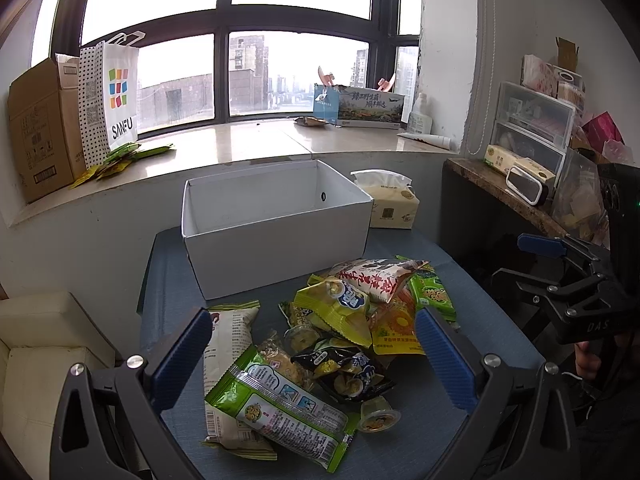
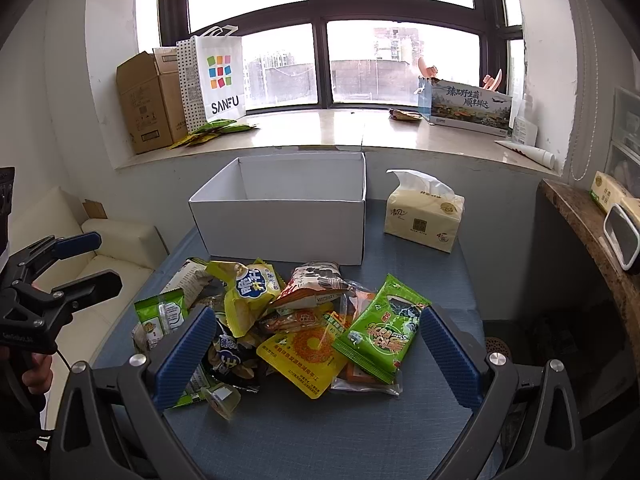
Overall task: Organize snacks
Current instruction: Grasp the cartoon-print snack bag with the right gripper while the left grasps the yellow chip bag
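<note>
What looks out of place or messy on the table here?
The snack packets lie in a jumbled, overlapping heap on the blue table, none inside the open white box behind them. A jelly cup sits tipped at the heap's edge.

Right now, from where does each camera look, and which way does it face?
Left wrist view: sits on the left claw, faces the window over the snack pile; the right claw shows at right.
Right wrist view: sits on the right claw, faces the same way; the left claw and a hand show at left.
Both share the white box, tissue pack and pile.
</note>
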Demonstrator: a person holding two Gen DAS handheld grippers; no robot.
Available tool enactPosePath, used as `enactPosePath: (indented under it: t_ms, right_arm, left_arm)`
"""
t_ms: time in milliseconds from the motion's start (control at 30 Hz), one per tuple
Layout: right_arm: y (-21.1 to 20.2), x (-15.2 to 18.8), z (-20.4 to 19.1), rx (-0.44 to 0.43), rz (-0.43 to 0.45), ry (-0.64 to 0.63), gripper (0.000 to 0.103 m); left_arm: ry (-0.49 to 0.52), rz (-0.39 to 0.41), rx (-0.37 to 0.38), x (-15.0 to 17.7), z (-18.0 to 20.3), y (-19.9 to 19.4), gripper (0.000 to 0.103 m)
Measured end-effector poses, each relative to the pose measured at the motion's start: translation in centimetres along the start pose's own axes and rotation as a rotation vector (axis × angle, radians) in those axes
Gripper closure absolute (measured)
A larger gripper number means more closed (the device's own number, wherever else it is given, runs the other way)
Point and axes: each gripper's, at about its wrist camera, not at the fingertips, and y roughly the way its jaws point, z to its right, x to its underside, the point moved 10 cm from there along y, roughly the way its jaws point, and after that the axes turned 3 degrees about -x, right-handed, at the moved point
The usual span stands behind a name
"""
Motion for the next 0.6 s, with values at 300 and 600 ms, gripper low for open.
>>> enactPosePath:
  t_ms: [300, 600]
  right_arm:
    - [0.6, -0.3, 0.1, -0.007, -0.001, -0.006, 0.0]
    - [10.2, -1.9, 1.1, -0.096, -0.189, 0.052, 0.0]
  left_arm:
    - [0.004, 0.002, -0.007, 0.2, -0.2, 0.0, 0.0]
    - [0.003, 0.001, 0.022, 0.7, 0.1, 1.3, 0.0]
